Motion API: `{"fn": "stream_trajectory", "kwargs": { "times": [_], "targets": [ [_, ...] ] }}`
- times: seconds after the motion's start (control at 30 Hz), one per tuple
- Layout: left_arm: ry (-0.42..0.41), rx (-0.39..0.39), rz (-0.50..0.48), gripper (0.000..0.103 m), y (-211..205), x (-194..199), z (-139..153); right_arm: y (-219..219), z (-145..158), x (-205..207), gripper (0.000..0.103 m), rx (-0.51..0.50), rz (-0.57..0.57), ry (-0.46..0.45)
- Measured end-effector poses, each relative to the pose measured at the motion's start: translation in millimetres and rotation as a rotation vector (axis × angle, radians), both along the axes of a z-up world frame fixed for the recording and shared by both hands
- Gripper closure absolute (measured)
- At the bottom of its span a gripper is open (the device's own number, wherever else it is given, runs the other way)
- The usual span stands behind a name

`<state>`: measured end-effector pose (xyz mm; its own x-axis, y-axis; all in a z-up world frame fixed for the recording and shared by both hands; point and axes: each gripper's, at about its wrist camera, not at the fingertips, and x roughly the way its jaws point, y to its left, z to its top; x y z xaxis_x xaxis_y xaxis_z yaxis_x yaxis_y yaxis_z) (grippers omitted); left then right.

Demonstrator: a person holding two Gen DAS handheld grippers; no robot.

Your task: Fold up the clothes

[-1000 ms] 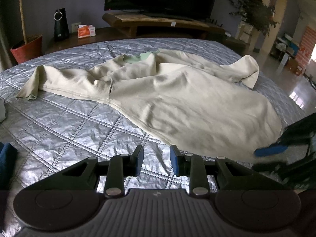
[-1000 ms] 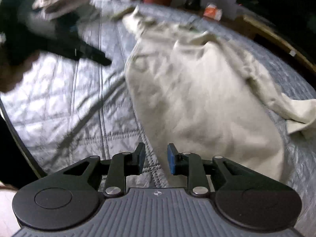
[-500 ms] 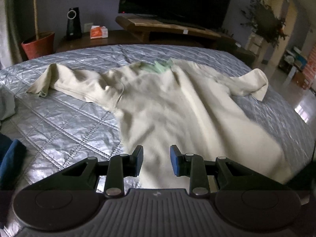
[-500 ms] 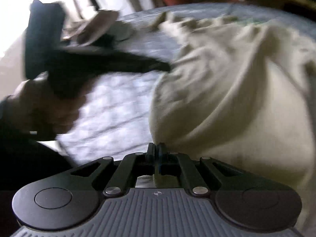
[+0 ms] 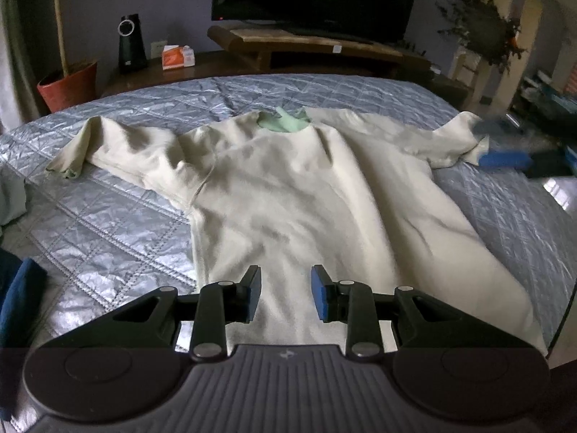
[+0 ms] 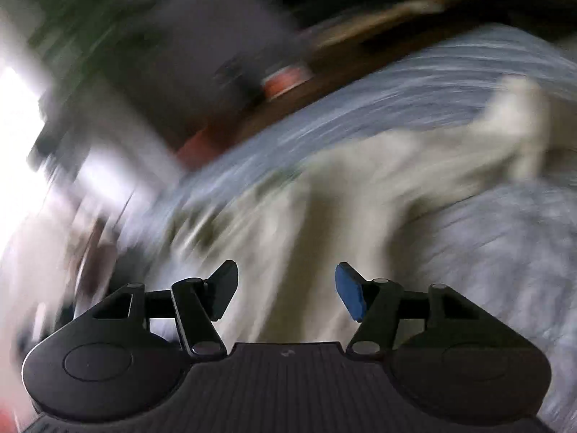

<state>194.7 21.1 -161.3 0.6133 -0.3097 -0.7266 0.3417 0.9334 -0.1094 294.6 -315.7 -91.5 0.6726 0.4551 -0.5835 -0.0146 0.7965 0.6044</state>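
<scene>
Hovering over the cream shirt (image 5: 306, 195) spread flat on the quilted bed (image 5: 119, 227), we keep our left gripper (image 5: 286, 294) slightly parted, empty; our right gripper's (image 6: 285, 294) jaws are opening, nothing between.

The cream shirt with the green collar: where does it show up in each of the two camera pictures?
Left wrist view: the cream shirt lies spread across the middle, green collar at the far end.
Right wrist view: blurred; the shirt runs from bottom centre toward the upper right; the collar cannot be made out.
Shared landmark: the silver quilted bedspread under it.
</scene>
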Motion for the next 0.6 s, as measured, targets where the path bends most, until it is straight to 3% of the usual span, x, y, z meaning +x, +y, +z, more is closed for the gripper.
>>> {"fn": "stream_trajectory", "kwargs": {
  "times": [0.07,0.2,0.33,0.43,0.5,0.53,0.6],
  "targets": [
    [0.001,0.007,-0.004,0.074,-3,2,-1,-31,-12,27,0.036,0.036,-0.105,0.02],
    [0.01,0.023,-0.014,0.074,-9,9,-5,-53,-40,65,0.036,-0.014,-0.223,0.107],
    [0.027,0.044,-0.009,0.074,-10,16,-11,-42,-58,82,0.036,-0.133,-0.327,0.154],
    [0.039,0.063,-0.007,0.074,-13,20,-16,-36,-67,90,0.039,-0.217,-0.369,0.126],
    [0.043,0.071,-0.007,0.074,-13,22,-19,-37,-69,97,0.07,-0.259,-0.377,0.107],
    [0.04,0.074,-0.007,0.072,-12,21,-19,-39,-70,100,0.096,-0.269,-0.386,0.1],
    [0.037,0.077,-0.005,0.071,-11,21,-19,-45,-68,101,0.096,-0.28,-0.433,0.088]
  ]
}}
